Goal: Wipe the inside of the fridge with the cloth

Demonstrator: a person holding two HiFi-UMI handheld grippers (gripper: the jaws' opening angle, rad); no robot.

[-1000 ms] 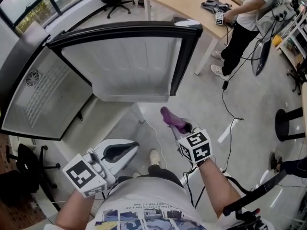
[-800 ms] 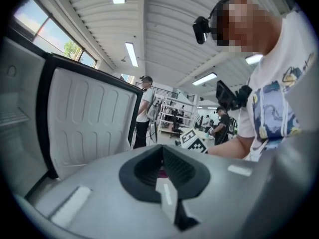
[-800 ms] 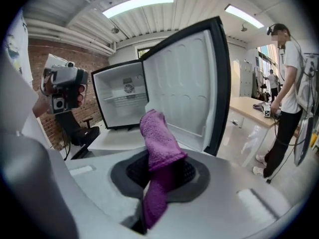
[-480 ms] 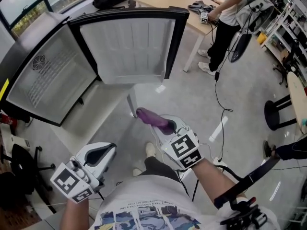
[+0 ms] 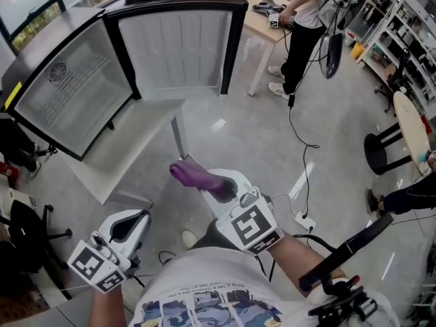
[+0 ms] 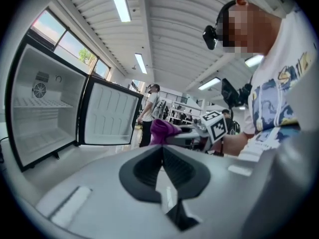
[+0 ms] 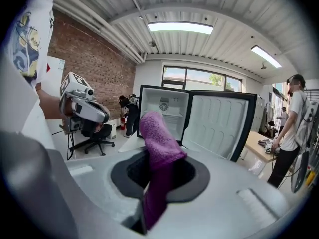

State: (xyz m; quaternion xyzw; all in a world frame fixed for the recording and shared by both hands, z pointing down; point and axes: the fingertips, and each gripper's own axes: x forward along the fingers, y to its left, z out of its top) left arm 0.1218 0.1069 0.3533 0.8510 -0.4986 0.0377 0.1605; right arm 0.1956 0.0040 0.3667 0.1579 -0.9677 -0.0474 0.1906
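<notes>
Cloth (image 5: pixel 197 176): one, purple, pinched in right tool (image 5: pixel 225 186); one fridge (image 5: pixel 75 101), open.

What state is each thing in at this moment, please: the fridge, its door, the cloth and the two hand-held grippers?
Fridge: open, interior exposed, not yet touched by the cloth.
Fridge door: swung wide open.
Cloth: bunched, clamped at one end, free end sticking out towards the fridge.
Left hand-held gripper: jaws together, nothing between them.
Right hand-held gripper: shut on the cloth.
</notes>
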